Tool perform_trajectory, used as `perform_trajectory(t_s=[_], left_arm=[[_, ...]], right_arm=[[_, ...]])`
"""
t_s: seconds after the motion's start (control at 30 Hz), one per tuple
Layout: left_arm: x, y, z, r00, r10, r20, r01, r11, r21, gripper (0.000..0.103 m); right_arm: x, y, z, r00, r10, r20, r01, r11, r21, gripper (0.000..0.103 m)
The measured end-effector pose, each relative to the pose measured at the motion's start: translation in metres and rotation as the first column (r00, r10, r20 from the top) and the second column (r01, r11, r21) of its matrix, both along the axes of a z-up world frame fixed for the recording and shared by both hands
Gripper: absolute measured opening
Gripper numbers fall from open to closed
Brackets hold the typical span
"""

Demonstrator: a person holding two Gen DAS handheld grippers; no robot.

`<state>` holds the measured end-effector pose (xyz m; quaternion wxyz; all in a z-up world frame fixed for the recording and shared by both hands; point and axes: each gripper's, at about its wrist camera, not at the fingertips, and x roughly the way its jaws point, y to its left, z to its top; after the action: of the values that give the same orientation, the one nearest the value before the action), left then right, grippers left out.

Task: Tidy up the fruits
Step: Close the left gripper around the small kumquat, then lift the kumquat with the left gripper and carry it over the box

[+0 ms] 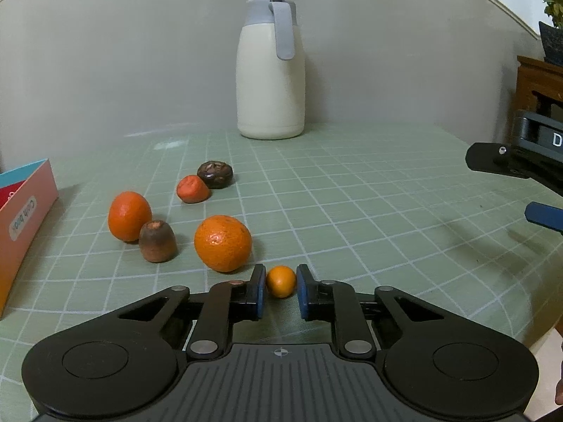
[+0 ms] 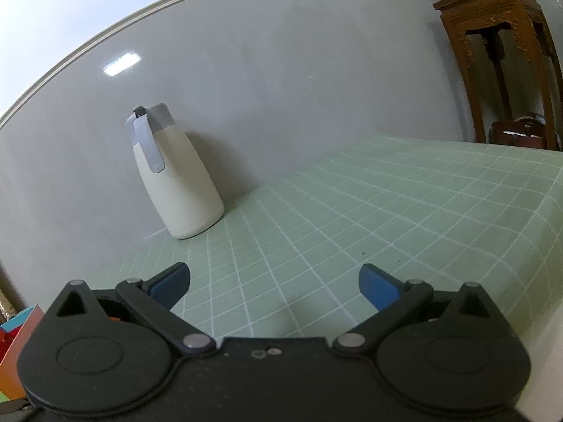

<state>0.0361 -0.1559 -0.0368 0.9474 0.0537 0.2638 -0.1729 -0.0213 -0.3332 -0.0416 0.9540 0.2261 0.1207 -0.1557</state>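
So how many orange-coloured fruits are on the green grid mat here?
4. A tiny round orange fruit sits between the left claw pads; a large round orange just behind-left; an oval orange fruit farther left; a wrinkled reddish-orange one beyond. None appears hidden.

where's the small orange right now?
Left wrist view, bottom centre: small orange sits clamped in the left gripper, just right of the big orange.

A domestic room. The bench point(image 2: 404, 204) carries a green grid-pattern cloth against a plain grey wall. A cream thermos jug point(image 1: 271, 81) stands on it at the wall. Right of the jug: a carved wooden stand point(image 2: 499, 56), bearing a potted plant point(image 1: 554, 21).
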Motion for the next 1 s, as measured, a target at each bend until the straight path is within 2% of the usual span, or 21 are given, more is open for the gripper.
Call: perform_trajectory(t_s=[0.6, 0.8, 1.0], left_arm=[[0.0, 0.033, 0.009, 0.998, 0.055, 0.028, -0.054, 0.998, -0.023, 0.018], [-0.004, 0.042, 0.016, 0.995, 0.08, 0.066, -0.079, 0.997, -0.017, 0.018], [-0.001, 0.065, 0.028, 0.983, 0.144, 0.115, -0.144, 0.99, -0.009, 0.018]], right_arm=[[0.015, 0.017, -0.001, 0.999, 0.052, -0.017, -0.053, 0.998, -0.035, 0.103], [0.019, 0.024, 0.0, 0.998, 0.068, -0.019, -0.069, 0.997, -0.041, 0.103], [0.024, 0.034, 0.001, 0.995, 0.095, -0.024, -0.096, 0.994, -0.047, 0.103]])
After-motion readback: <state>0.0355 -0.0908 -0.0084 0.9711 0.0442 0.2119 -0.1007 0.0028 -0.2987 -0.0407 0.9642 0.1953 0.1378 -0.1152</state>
